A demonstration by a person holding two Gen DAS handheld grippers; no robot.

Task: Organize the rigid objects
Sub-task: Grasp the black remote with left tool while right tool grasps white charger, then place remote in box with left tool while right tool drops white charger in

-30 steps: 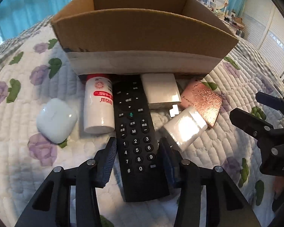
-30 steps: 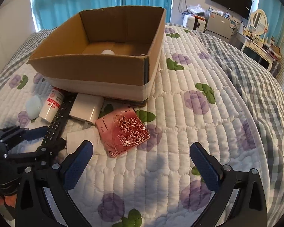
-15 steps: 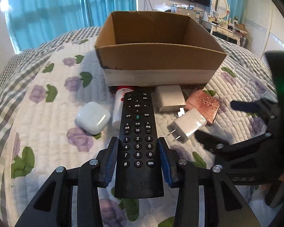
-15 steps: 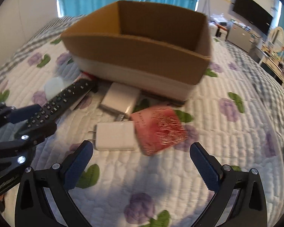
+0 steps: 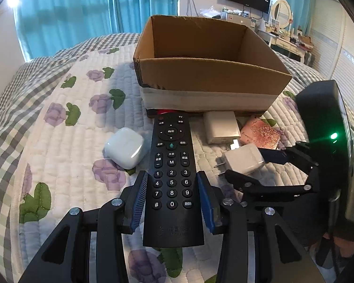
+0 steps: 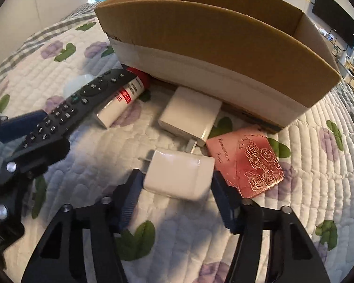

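My left gripper (image 5: 171, 175) is shut on a black remote (image 5: 171, 132), held by its lower half above the quilt. The remote also shows at the left of the right wrist view (image 6: 82, 99). On the quilt lies a white charger plug (image 6: 177, 172), prongs to the left. My right gripper (image 6: 175, 176) straddles it with jaws closing, and both pads touch its ends. From the left wrist view the same charger (image 5: 244, 159) sits between the right gripper's dark fingers (image 5: 271, 156). An open cardboard box (image 5: 212, 80) stands behind.
In front of the box (image 6: 212, 35) lie a white bottle with a red cap (image 6: 120, 103), a larger white adapter (image 6: 191, 115) and a pink rose-embossed card (image 6: 245, 160). A white earbud case (image 5: 124, 147) rests left of the remote. The floral quilt (image 5: 59, 155) covers the bed.
The remote went from lying on the quilt to lifted in my left gripper. My right gripper came down over the charger and its wide jaws narrowed onto it.
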